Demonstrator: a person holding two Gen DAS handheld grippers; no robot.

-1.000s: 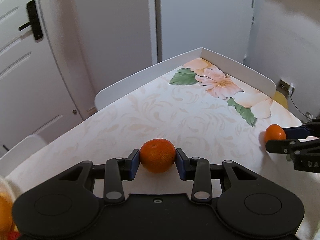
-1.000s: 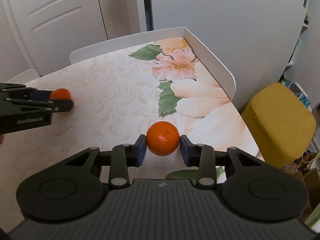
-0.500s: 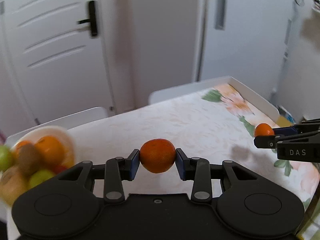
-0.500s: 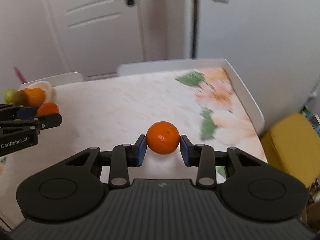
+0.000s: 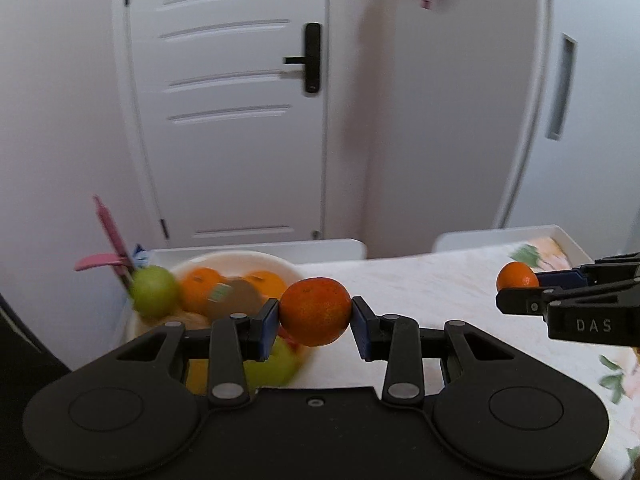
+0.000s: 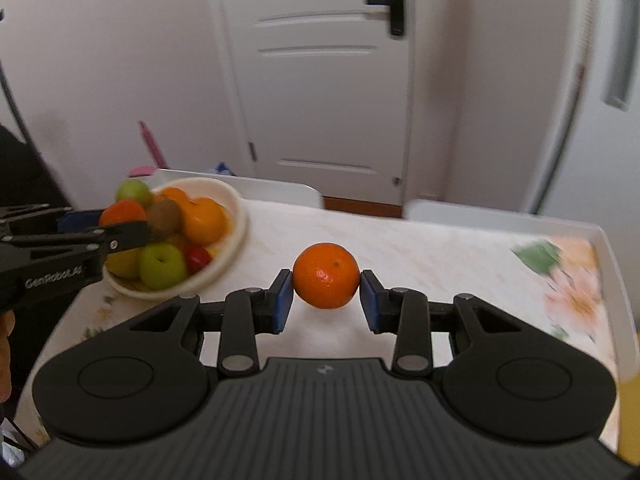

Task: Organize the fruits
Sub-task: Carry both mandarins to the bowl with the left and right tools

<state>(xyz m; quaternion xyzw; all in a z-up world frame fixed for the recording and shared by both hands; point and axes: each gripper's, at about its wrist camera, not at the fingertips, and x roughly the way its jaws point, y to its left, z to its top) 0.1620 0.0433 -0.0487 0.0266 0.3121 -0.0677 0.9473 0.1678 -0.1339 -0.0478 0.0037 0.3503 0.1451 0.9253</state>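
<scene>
My left gripper [image 5: 315, 322] is shut on a tangerine [image 5: 314, 310], held in the air at the right edge of the white fruit bowl [image 5: 236, 258]. My right gripper [image 6: 326, 291] is shut on a second tangerine [image 6: 326, 275], above the tabletop to the right of the bowl [image 6: 236, 236]. The bowl holds oranges, green apples, a kiwi and a red fruit. From the right wrist view the left gripper [image 6: 120, 222] with its tangerine [image 6: 120, 211] hangs over the bowl's left side. The left wrist view shows the right gripper [image 5: 520, 284] and its tangerine [image 5: 516, 275] at the right.
The table [image 6: 420, 252] has a pale floral cloth and a raised white rim [image 6: 612, 256]. White chair backs [image 5: 280, 250] stand behind it, in front of a white door [image 5: 240, 100]. A pink object [image 5: 108, 236] sticks up behind the bowl. A dark sleeve fills the left edge of the right wrist view.
Both grippers have risen and swung left with their tangerines, from over the flowered end of the table to the fruit bowl, which has come into view. Grips unchanged.
</scene>
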